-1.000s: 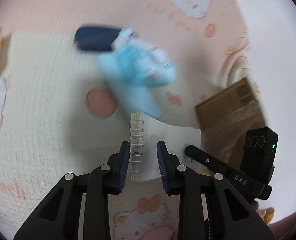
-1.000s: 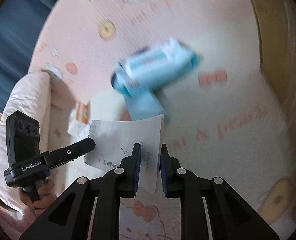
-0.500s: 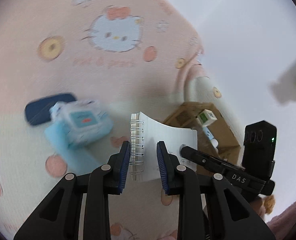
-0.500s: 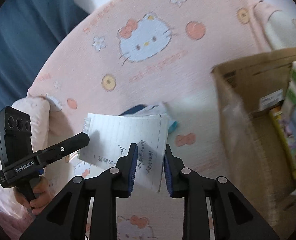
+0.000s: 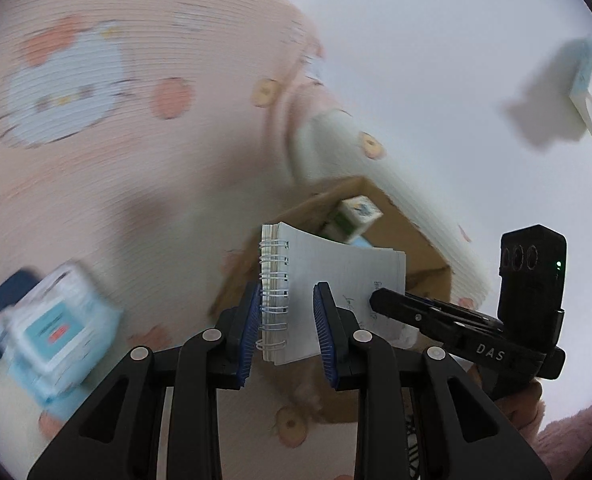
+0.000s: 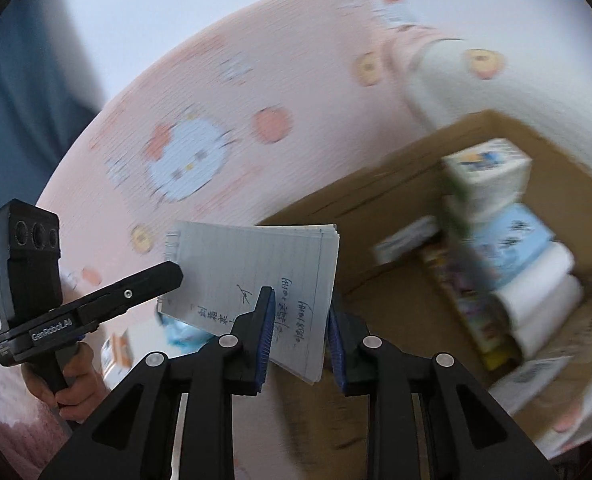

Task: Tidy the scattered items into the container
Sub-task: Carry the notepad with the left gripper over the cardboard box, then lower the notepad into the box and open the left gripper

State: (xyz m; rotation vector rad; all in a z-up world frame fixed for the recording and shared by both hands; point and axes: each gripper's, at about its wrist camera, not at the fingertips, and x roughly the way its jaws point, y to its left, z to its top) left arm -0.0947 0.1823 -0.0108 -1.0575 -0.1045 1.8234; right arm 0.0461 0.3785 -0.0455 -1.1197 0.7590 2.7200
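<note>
The spiral notebook [image 5: 328,296] is held in the air just short of the cardboard box [image 6: 396,196], carried by both grippers. The left gripper [image 5: 288,328] clamps its wire-bound spine; the right gripper [image 6: 300,336] pinches the free page edge. The box already contains cartons and a white roll [image 6: 536,292]. A blue wipes pack [image 5: 52,336] and a dark case [image 5: 0,308] remain on the patterned bedspread [image 5: 116,152], so tidying appears partly complete.
</note>
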